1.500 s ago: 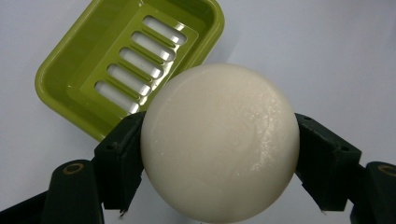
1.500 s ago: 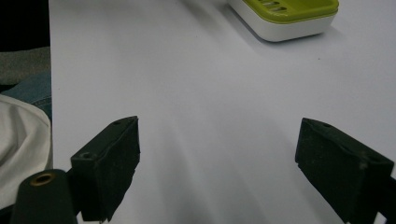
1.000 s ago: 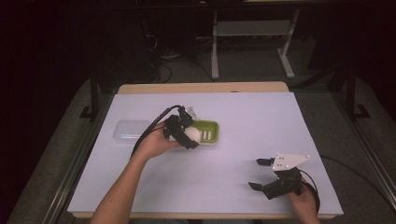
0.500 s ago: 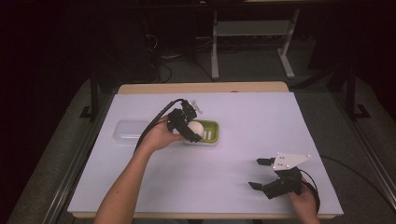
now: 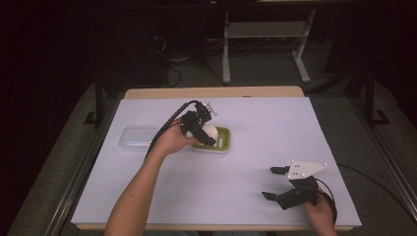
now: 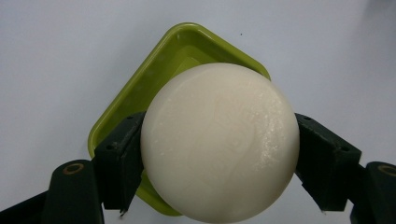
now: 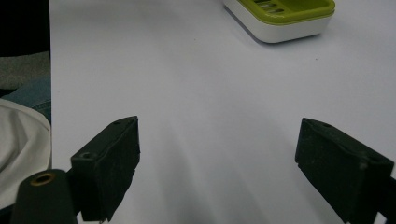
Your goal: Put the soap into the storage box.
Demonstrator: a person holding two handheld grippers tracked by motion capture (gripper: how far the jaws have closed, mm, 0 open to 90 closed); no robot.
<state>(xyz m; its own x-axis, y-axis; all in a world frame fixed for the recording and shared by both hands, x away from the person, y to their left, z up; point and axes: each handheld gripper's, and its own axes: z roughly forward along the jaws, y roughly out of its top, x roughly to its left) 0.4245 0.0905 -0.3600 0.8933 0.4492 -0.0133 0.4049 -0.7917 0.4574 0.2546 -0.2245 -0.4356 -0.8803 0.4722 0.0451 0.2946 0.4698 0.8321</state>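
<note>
Table: rectangular top under pale lavender-white sheet; bare wood strip exposed along far edge.

Green soap dish on white base: sits flat on sheet, left of centre, nearer far edge than near edge. Slotted green insert visible from right gripper view.

Clear plastic lid: lies flat near left edge, level with dish, apart from it.

Right half of tabletop bare sheet out to right edge.

Dark metal frame rails run along both side edges.
</note>
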